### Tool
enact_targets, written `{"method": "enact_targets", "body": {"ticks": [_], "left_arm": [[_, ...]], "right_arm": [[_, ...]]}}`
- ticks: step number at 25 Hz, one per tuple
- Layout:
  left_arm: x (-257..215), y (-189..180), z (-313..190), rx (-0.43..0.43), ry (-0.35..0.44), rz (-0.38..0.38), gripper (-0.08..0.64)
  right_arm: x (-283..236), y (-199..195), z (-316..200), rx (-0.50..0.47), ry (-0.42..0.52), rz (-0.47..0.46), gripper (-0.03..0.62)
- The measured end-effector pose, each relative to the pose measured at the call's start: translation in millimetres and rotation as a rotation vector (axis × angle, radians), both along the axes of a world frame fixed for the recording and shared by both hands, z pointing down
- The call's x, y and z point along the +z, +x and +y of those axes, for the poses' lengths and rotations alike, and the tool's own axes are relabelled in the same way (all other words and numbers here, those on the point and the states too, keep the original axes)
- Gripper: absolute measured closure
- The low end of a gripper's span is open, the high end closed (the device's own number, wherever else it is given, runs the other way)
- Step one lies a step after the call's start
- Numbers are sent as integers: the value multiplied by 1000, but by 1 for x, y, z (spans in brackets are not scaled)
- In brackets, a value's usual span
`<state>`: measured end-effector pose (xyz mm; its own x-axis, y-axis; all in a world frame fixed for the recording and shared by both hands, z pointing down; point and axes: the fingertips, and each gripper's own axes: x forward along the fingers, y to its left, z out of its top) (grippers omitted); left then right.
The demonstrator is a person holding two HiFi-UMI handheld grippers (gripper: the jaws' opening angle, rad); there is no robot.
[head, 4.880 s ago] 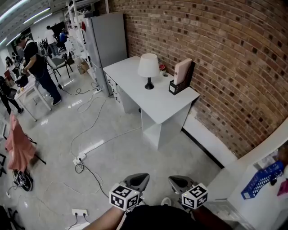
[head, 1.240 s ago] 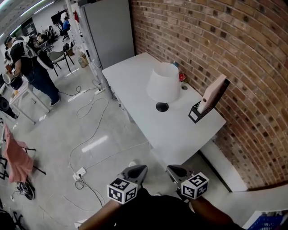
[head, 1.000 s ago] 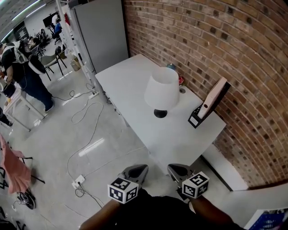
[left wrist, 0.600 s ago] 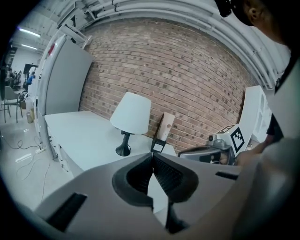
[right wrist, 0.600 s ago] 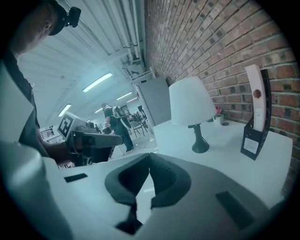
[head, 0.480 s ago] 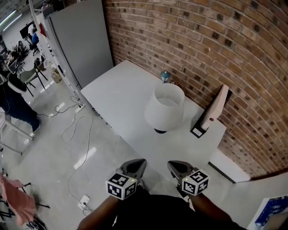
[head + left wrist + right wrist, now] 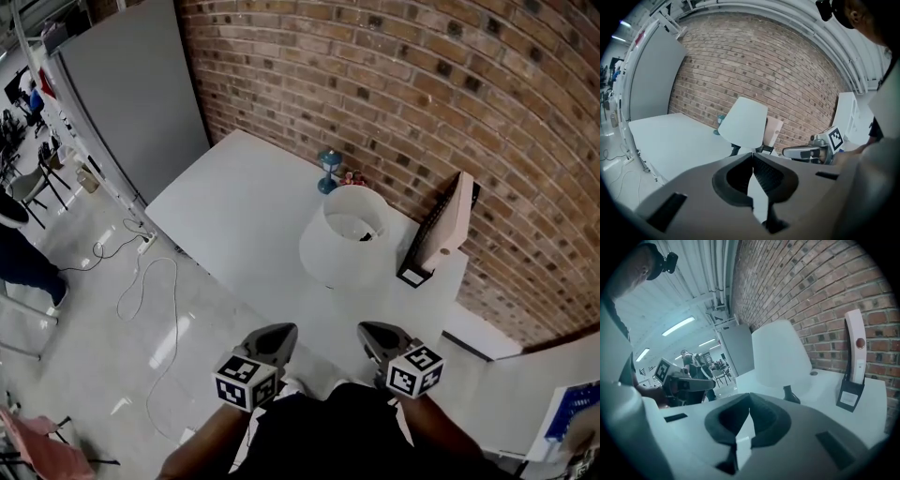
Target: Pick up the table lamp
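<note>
The table lamp [image 7: 345, 236] has a white shade and a dark base and stands upright on the white table [image 7: 244, 202], near the brick wall. My left gripper [image 7: 279, 332] and right gripper [image 7: 369, 332] hover side by side at the table's near edge, short of the lamp and apart from it. Both are shut with nothing between the jaws. In the left gripper view the lamp [image 7: 744, 123] rises straight beyond the left gripper [image 7: 753, 158]. In the right gripper view the lamp [image 7: 780, 356] stands just right of the right gripper [image 7: 750, 401], its base [image 7: 791, 395] showing.
A pale board in a black holder [image 7: 441, 230] leans by the wall right of the lamp. A small blue object [image 7: 328, 171] sits behind it. A grey cabinet [image 7: 131, 84] stands left of the table, cables [image 7: 150, 281] lie on the floor, and a person [image 7: 19, 253] is far left.
I have come much closer to the table; the lamp now stands right in front of both grippers and I look down into its shade. Both grippers stayed shut.
</note>
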<state>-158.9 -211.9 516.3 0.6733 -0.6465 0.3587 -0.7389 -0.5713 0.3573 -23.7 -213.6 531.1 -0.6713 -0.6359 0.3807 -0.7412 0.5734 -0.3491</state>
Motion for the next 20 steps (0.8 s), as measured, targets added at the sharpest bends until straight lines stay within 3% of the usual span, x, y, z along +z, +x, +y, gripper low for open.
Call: {"method": "enact_targets", "body": {"ticks": [8,20], "left_arm": [[-6,7,-30,-18,-5,9,555],[-26,18,-55,-52,64,-10,555]], "right_arm": [[-17,10,-35,15,28,-26,588],[-29,24,-63,-5,57,-50,586]]}}
